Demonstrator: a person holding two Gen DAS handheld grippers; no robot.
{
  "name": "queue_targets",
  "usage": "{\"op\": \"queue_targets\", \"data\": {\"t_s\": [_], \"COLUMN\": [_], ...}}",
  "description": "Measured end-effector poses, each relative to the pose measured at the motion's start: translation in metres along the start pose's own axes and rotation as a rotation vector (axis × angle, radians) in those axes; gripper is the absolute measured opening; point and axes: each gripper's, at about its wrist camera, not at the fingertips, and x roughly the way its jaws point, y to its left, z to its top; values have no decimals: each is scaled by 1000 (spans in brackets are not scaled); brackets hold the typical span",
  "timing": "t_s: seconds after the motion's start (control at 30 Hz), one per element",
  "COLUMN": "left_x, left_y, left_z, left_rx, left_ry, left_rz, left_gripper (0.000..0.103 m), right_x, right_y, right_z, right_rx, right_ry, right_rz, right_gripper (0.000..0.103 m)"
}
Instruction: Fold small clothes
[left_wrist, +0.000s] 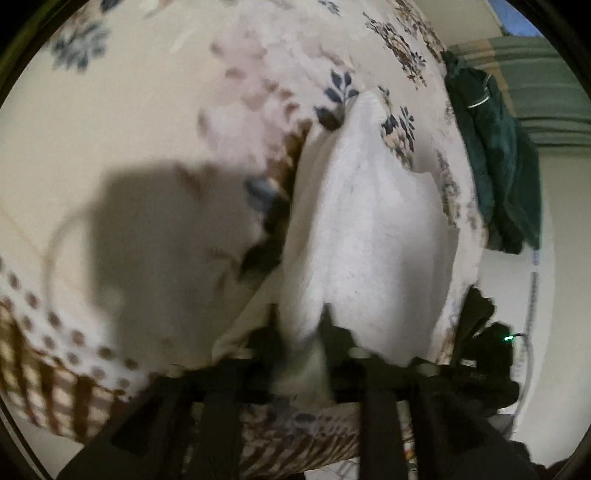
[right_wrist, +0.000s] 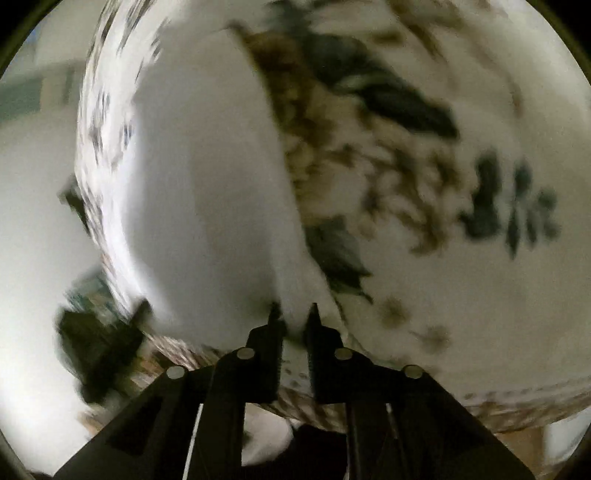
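A small white garment (left_wrist: 369, 229) lies stretched over a floral cream bedsheet (left_wrist: 155, 110). My left gripper (left_wrist: 303, 332) is shut on its near edge, with cloth bunched between the black fingers. In the right wrist view the same white garment (right_wrist: 207, 206) fills the middle, blurred. My right gripper (right_wrist: 293, 317) is shut on its near edge, the two black fingertips (right_wrist: 274, 314) pinching white cloth. The garment's far end reaches up the sheet.
A dark green garment (left_wrist: 495, 158) hangs off the bed's right edge. Black clothing (left_wrist: 484, 343) lies near the right side. The sheet's checked brown border (left_wrist: 48, 384) marks the near edge. A dark item (right_wrist: 99, 339) sits at lower left in the right wrist view.
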Motion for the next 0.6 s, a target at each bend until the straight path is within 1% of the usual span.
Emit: {"op": "queue_targets", "data": {"t_s": [0.03, 0.07, 0.1, 0.13, 0.17, 0.2, 0.27, 0.3, 0.33, 0.37, 0.4, 0.43, 0.47, 0.5, 0.53, 0.57, 0.6], "left_x": [-4, -8, -10, -8, -3, 5, 24, 34, 39, 47, 55, 61, 63, 59, 52, 43, 30], "left_y": [-6, -14, -24, -31, -38, -45, -59, -67, -70, -76, -82, -82, -81, -80, -77, -71, -62], "left_z": [6, 14, 24, 34, 47, 62, 89, 100, 105, 111, 117, 121, 123, 125, 127, 128, 131], "left_rx": [17, 43, 81, 113, 144, 173, 238, 264, 281, 308, 331, 341, 342, 333, 316, 290, 244], "left_ry": [-21, -49, -80, -95, -100, -102, -114, -114, -117, -118, -110, -99, -96, -113, -135, -157, -184], "left_rz": [12, 9, 5, 18, 33, 39, 63, 83, 85, 76, 68, 84, 87, 61, 46, 31, -5], "left_gripper": [57, 66, 66, 66, 66, 66, 66, 64, 64, 58, 20, 4, 6, 5, 5, 5, 5], "right_x": [-11, -19, -30, -42, -54, -60, -61, -57, -53, -43, -38, -32, -29, -32, -38, -46, -51], "right_y": [10, 15, 21, 26, 30, 32, 45, 52, 59, 68, 76, 83, 89, 88, 90, 93, 96], "right_z": [5, 8, 13, 19, 28, 37, 61, 74, 86, 99, 108, 116, 121, 124, 123, 126, 127], "right_rx": [-50, -73, -100, -119, -124, -123, -134, -155, -175, -206, -220, -235, -231, -215, -203, -196, -190], "right_ry": [-8, -28, -67, -112, -160, -186, -225, -229, -226, -221, -226, -237, -254, -278, -322, -350, -372], "right_rz": [-66, -117, -180, -212, -201, -176, -134, -116, -107, -114, -125, -122, -119, -117, -109, -106, -101], "right_gripper": [15, 15, 21, 28, 47, 59, 60, 60, 60, 59, 40, 14, 6, 6, 6, 5, 5]}}
